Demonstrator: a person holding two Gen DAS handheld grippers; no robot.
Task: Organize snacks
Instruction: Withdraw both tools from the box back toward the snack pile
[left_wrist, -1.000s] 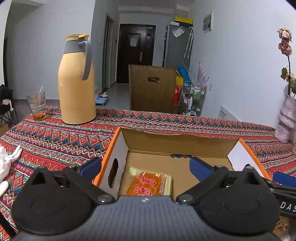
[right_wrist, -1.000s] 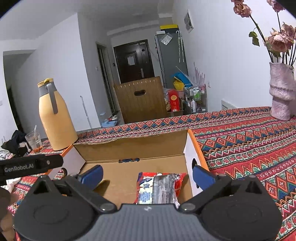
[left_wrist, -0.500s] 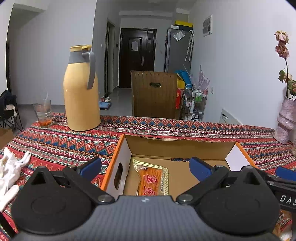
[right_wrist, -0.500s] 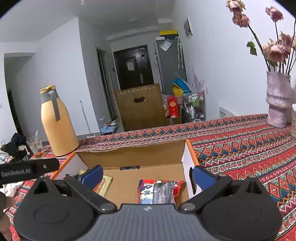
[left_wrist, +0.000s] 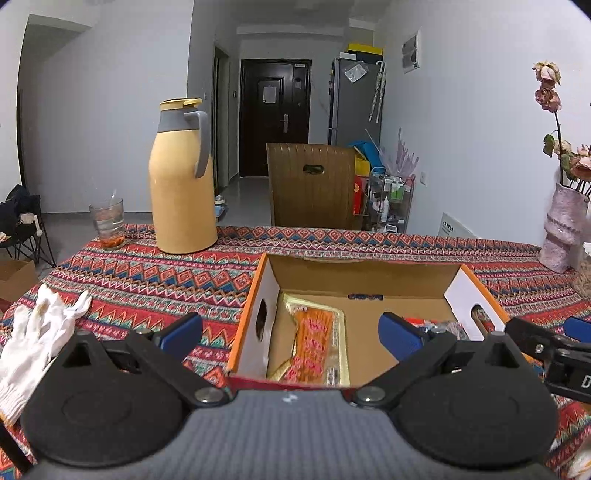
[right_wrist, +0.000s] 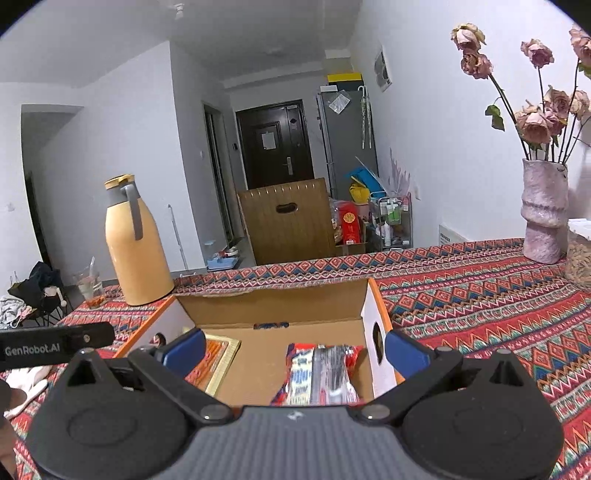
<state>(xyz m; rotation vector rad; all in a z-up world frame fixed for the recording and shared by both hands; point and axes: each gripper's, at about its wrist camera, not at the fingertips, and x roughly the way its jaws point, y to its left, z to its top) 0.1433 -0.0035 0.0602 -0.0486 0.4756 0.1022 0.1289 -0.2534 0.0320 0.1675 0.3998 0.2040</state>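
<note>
An open cardboard box (left_wrist: 364, 271) with orange rims sits on the patterned tablecloth; it also shows in the right wrist view (right_wrist: 277, 306). An orange-and-gold snack packet (left_wrist: 316, 347) lies at its left side, also seen in the right wrist view (right_wrist: 216, 358). A red, blue and silver snack packet (right_wrist: 325, 374) lies at its right side. My left gripper (left_wrist: 291, 334) is open and empty, near the box's front left. My right gripper (right_wrist: 295, 349) is open and empty, in front of the box's right half.
A tall yellow thermos (left_wrist: 183, 177) and a glass (left_wrist: 108, 221) stand at the far left. A white glove (left_wrist: 37, 332) lies at the near left. A pink vase with dried roses (right_wrist: 543, 210) stands at the far right. A wooden chair back (left_wrist: 312, 186) is behind the table.
Both grippers have drawn back and up from the box, so more of the box and both packets inside it show. Both stay open and empty.
</note>
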